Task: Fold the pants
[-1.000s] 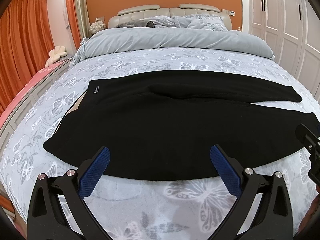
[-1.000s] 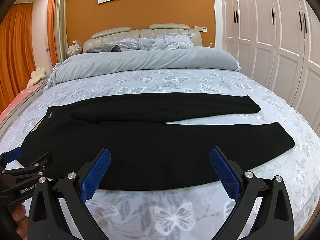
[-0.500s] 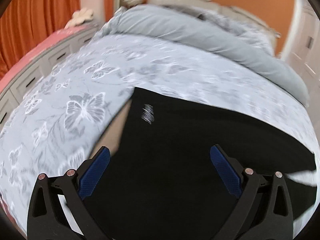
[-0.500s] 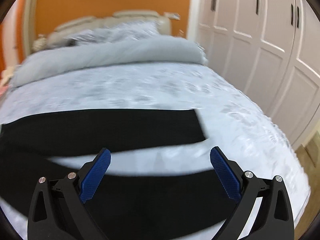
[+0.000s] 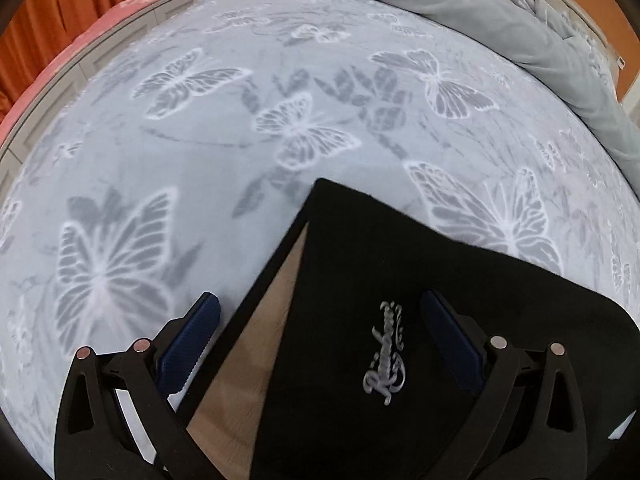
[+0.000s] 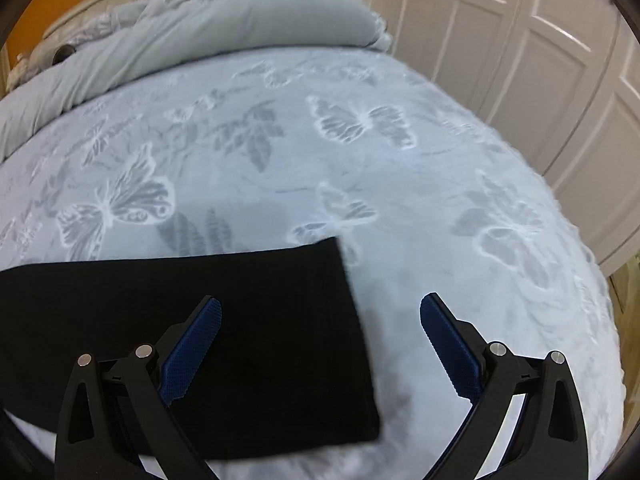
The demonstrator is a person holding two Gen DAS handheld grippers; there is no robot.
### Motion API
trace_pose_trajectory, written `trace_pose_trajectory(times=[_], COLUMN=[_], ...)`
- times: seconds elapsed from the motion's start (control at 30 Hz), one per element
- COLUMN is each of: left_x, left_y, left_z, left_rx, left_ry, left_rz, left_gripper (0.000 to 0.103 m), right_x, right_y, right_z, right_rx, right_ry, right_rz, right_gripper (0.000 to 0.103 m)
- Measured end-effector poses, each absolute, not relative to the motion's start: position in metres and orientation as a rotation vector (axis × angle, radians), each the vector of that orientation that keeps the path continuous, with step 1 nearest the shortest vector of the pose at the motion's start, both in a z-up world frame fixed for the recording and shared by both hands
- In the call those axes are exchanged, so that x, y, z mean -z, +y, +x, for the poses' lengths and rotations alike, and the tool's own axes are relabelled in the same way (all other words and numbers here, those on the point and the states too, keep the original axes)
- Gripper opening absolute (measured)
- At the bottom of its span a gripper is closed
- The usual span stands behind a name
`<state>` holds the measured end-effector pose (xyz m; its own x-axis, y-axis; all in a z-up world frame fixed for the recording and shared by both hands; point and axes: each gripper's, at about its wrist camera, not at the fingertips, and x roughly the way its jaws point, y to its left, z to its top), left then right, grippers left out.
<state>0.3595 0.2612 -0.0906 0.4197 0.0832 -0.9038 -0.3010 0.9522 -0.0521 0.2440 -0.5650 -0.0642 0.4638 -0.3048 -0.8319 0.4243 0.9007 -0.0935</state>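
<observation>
My left gripper [image 5: 320,344] is released, jaws spread wide, and now hangs low over the waistband end of the pants [image 5: 384,320]. One second ago it stood back at the near edge of the bed with the whole garment in view; it has since closed in and tilted down. The left blue pad [image 5: 192,344] sits over the bedspread [image 5: 160,160] at lower left of the frame, the other pad over black fabric at lower right. Between them, at lower centre, the waistband gapes and shows a tan lining [image 5: 256,340]; a silver script logo [image 5: 386,354] lies right of centre.

My right gripper [image 6: 320,344] is likewise released and holds nothing. It has travelled the opposite way, to the cuff end of a pant leg [image 6: 240,340], which fills the lower left of its frame and ends in a straight hem at centre. The left pad is over the fabric, the right pad over bare bedspread.

Outward: a rolled grey duvet [image 6: 200,32] crosses the top of both frames; white wardrobe doors [image 6: 540,80] occupy the upper right of the right view.

Assessment: both grippers are now staged at opposite ends of the garment. No fold has been made. The next step is probably to pinch waistband and cuff.
</observation>
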Motion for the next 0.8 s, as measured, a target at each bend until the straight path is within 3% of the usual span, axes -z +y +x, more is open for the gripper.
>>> trace_pose_trajectory(times=[0.1,0.2,0.23,0.27,0.5,0.53,0.57,0.8], left_x=[0.090,0.084,0.081,0.077,0.031,0.019,0.010,-0.043], left_y=[0.266,0.268,0.269,0.271,0.265,0.266,0.266,0.268], left_z=[0.366,0.371,0.371,0.373,0.348,0.337,0.328,0.231], left_rx=[-0.242,-0.231,-0.230,-0.224,-0.144,-0.117,-0.105,0.014], left_ry=[1.094,1.083,1.081,1.077,1.000,0.980,0.965,0.926], left_rz=[-0.251,-0.243,-0.242,-0.250,-0.266,-0.288,-0.295,-0.308], left_gripper=[0.098,0.053,0.037,0.027,0.016,0.013,0.002,0.003], right_x=[0.071,0.076,0.074,0.071,0.031,0.022,0.011,-0.041], right_y=[-0.557,-0.547,-0.547,-0.547,-0.547,-0.548,-0.549,-0.540], right_z=[0.253,0.260,0.260,0.260,0.229,0.219,0.206,0.110], right_rx=[0.414,0.336,0.308,0.292,0.259,0.248,0.233,0.096], right_ry=[0.988,0.983,0.971,0.960,0.867,0.843,0.814,0.703], right_rz=[0.118,0.140,0.176,0.208,0.249,0.256,0.263,0.245], right_gripper=[0.096,0.054,0.024,0.008,0.006,0.006,0.005,0.005])
